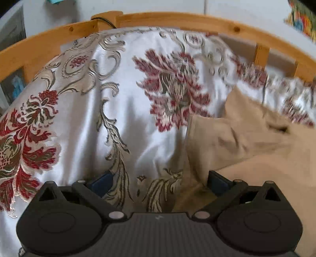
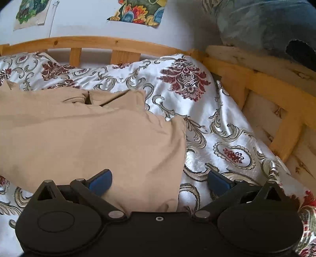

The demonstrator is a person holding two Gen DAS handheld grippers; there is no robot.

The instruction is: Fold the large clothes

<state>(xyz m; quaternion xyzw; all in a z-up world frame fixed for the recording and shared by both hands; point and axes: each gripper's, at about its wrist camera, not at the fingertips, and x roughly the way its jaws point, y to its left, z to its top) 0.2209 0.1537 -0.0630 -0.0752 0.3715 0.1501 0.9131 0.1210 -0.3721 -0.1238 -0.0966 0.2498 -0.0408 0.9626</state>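
Left wrist view: left gripper (image 1: 160,180) low over the bed, blue pads (image 1: 102,182) wide apart, nothing between them but cloth underneath. Left pad over the white satin bedspread (image 1: 126,110) with red floral damask pattern. Right pad at the near-left edge of the beige garment (image 1: 246,138), touching or hovering can't tell. Garment spread over the right half of the bed, dark slit opening (image 1: 280,129) toward its far side, folds bunched at its left edge. Wooden bed rail (image 1: 158,17) along the far edge, black cable (image 1: 106,21) draped over it near the far-left corner. Right side of frame motion-blurred.

Right wrist view: right gripper (image 2: 160,180) also low, fingers spread wide, clamped on nothing. Left pad (image 2: 100,182) over the beige garment (image 2: 88,138), right pad over bare bedspread (image 2: 217,122). Garment's right edge runs between the two pads; garment fills the left and centre of the bed, its far end with a folded flap and dark opening (image 2: 87,100). Slatted wooden rail (image 2: 118,42) along the far edge, second rail (image 2: 276,87) down the right edge. Colourful pictures (image 2: 140,11) on the wall beyond, blue-grey bundle (image 2: 266,23) past the far-right corner.
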